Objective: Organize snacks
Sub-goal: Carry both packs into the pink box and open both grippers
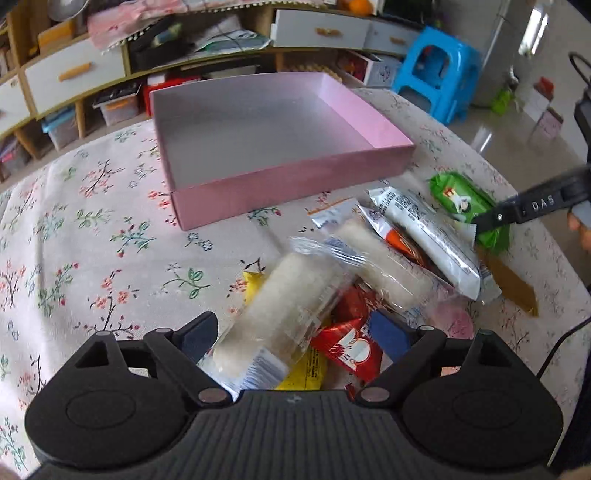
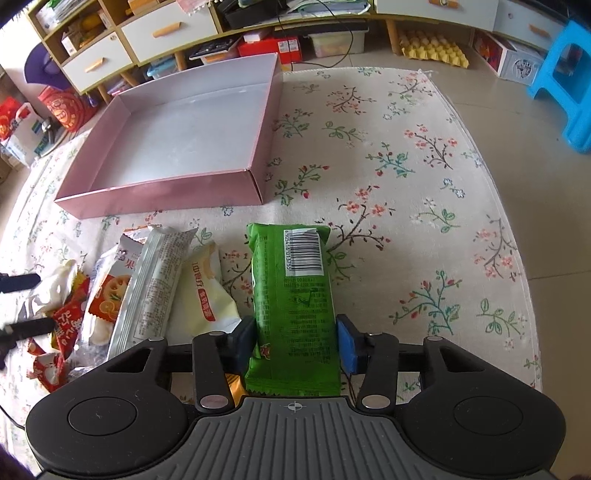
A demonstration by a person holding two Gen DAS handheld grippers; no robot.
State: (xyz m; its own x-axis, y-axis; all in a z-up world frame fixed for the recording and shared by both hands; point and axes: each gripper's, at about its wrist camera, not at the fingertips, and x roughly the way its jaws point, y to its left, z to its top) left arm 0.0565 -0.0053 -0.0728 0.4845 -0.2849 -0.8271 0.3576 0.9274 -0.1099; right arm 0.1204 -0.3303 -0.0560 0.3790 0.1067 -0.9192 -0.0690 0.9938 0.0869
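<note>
An empty pink box (image 1: 258, 125) sits on the floral tablecloth; it also shows in the right wrist view (image 2: 177, 136). My left gripper (image 1: 295, 336) has its jaws wide around a clear-wrapped rice cracker roll (image 1: 273, 321) on top of the snack pile, with a red packet (image 1: 347, 347) beside it. My right gripper (image 2: 293, 339) is shut on a green snack packet (image 2: 295, 295), which lies barcode up on the cloth. In the left wrist view the green packet (image 1: 461, 199) shows with the right gripper's finger (image 1: 517, 212) on it.
More snacks lie in a pile: a white-silver packet (image 2: 155, 284), a cream packet (image 2: 207, 291), red wrappers (image 2: 66, 317). Shelves and drawers (image 2: 147, 33) stand behind the table. A blue stool (image 2: 565, 77) stands at the right. The table edge (image 2: 517, 258) curves at the right.
</note>
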